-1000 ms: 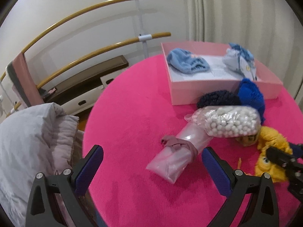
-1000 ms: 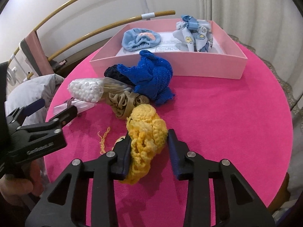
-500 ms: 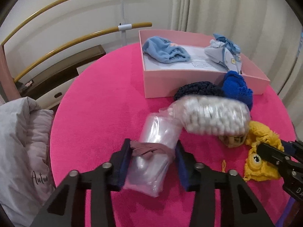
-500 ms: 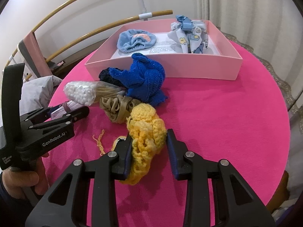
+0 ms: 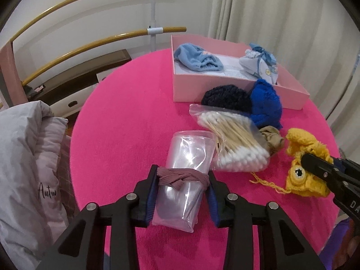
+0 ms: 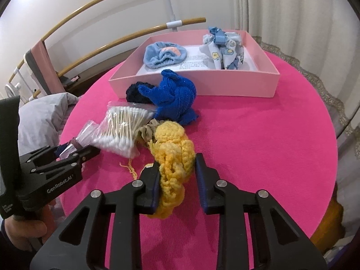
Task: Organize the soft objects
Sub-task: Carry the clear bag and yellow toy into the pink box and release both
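My left gripper (image 5: pixel 182 183) is shut on a clear plastic bag roll (image 5: pixel 186 175) tied with a mauve band, low over the pink table (image 5: pixel 126 117). My right gripper (image 6: pixel 177 172) is shut on a yellow crocheted toy (image 6: pixel 174 155), which also shows in the left wrist view (image 5: pixel 303 162). A bag of cotton swabs (image 5: pixel 231 144), a tan scrunchie (image 5: pixel 272 139), a bright blue knit piece (image 6: pixel 174 96) and a dark navy knit piece (image 5: pixel 225 97) lie between the grippers and the pink box (image 6: pixel 236 83). The box holds a light blue cap (image 6: pixel 164 52) and a patterned blue cloth (image 6: pixel 225 47).
A grey padded jacket (image 5: pixel 27 168) lies past the table's left edge. Curved wooden rails (image 5: pixel 90 42) and a white post stand behind. Curtains (image 5: pixel 281 11) hang at the back right. The table's right half (image 6: pixel 270 139) is bare pink cloth.
My left gripper moved forward and closed on the plastic bag roll. The swab bag turned over beside it. My right gripper kept hold of the yellow toy, shifting little.
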Tool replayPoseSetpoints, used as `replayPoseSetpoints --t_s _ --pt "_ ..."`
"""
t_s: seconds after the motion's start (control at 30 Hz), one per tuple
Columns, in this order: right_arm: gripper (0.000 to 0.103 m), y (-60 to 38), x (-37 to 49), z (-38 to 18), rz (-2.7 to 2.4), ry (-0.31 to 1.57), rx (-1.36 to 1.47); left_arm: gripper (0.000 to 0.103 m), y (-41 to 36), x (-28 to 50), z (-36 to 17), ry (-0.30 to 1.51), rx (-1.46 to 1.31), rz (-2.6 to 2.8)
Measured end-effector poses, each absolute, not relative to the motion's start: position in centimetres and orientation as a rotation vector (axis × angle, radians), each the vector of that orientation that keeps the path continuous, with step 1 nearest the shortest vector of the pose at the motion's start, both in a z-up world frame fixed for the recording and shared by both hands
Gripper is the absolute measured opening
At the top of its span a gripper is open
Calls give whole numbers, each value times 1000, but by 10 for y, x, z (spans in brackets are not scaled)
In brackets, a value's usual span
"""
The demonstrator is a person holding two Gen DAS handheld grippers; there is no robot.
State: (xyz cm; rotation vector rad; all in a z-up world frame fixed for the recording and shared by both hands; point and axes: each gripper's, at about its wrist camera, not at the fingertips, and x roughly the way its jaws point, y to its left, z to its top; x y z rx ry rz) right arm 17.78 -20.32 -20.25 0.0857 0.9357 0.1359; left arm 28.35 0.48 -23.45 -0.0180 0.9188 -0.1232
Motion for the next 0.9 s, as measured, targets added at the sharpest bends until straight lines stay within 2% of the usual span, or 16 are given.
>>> replayPoseSetpoints --t_s 0.43,0.9 --pt "24 -208 169 -170 135 867 77 35 2 237 -173 806 -2 -108" --pt "24 -217 224 -93 126 719 14 35 -21 271 -103 648 41 -110"
